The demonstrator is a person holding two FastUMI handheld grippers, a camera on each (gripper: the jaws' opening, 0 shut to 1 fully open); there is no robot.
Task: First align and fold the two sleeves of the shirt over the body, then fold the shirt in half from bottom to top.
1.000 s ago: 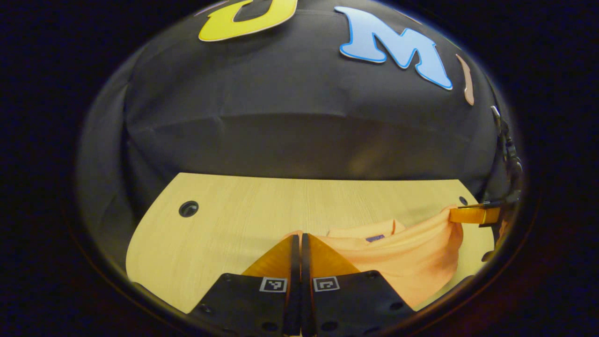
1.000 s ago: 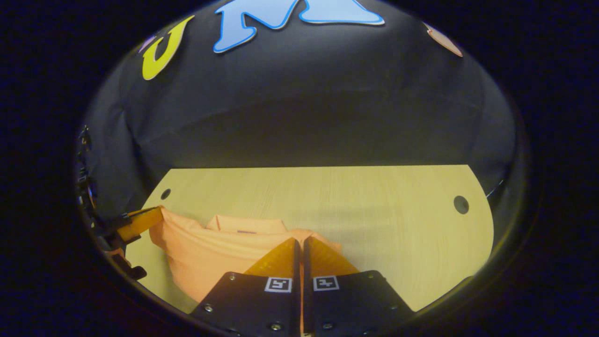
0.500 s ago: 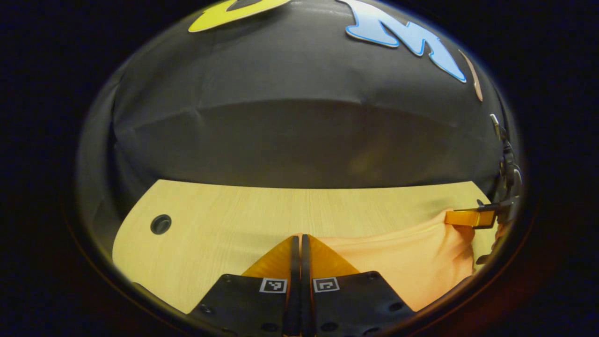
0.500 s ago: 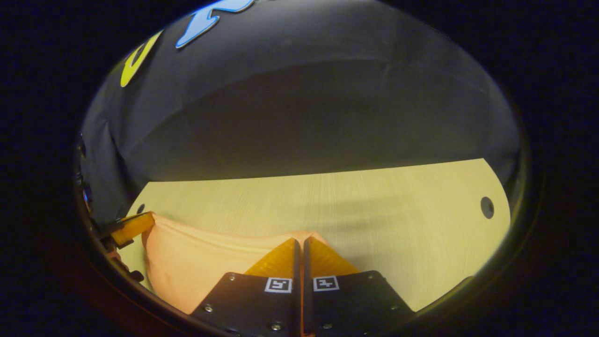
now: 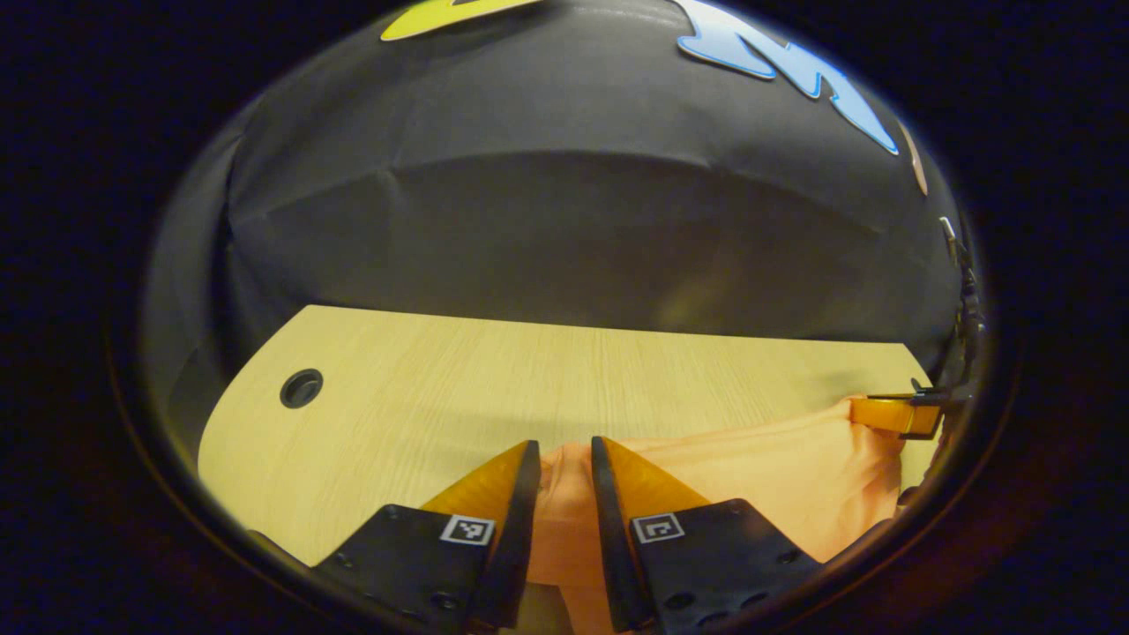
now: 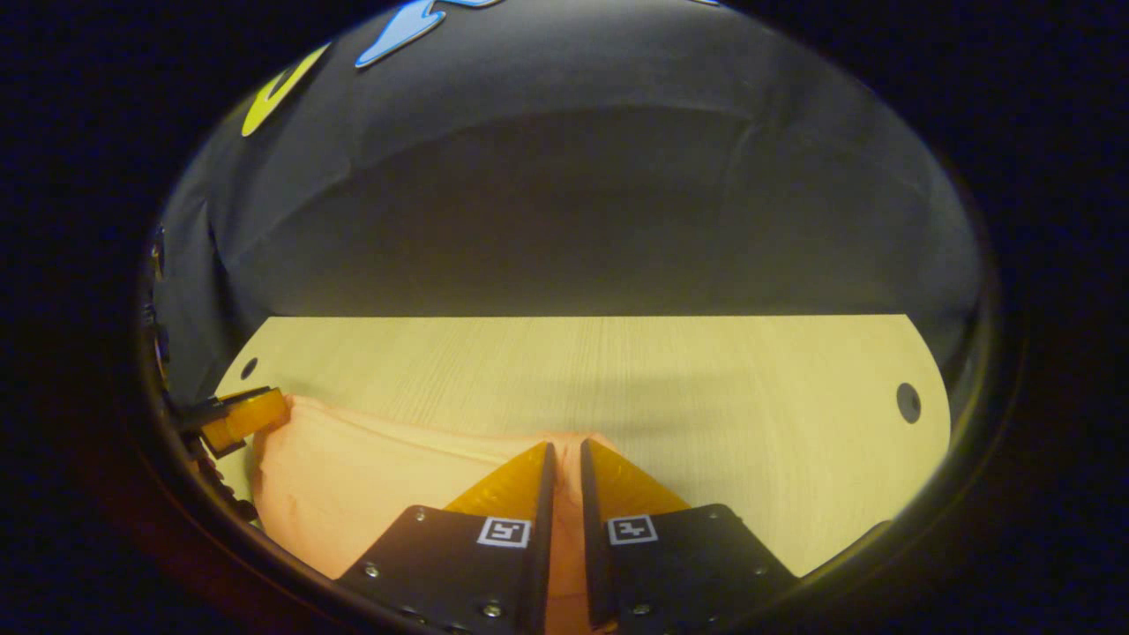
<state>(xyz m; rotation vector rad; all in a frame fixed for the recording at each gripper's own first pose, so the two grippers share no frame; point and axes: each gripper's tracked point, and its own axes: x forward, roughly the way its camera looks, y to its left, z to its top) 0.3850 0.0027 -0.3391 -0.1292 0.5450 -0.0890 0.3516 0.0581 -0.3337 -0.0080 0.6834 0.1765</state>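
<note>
My left gripper (image 5: 562,459) has its fingers spread apart, with a clear gap between them. A bunched edge of the shirt (image 5: 758,476) sits in that gap, but the cloth looks loose there and I cannot tell whether either finger presses on it. From this gripper the orange fabric runs off to the side across the table (image 5: 423,397), up to the tip of my other gripper, which shows at the far end of the shirt's top edge and touches the cloth there.

My right gripper (image 6: 564,454) is only slightly parted, a narrow slit between its fingers, and the shirt (image 6: 353,476) shows orange inside that slit. The gap is thin enough that I cannot say whether the fingers pinch the fabric or merely stand around it. In the right gripper view the shirt lies on the table (image 6: 706,388) as a smooth, rounded mass, its upper edge running from my fingers to the tip of the left gripper at the shirt's opposite end.

Counting: one shirt, one wooden table, two grippers. In the table, two round holes (image 6: 908,402), one beyond each end of the shirt, well apart from it.
</note>
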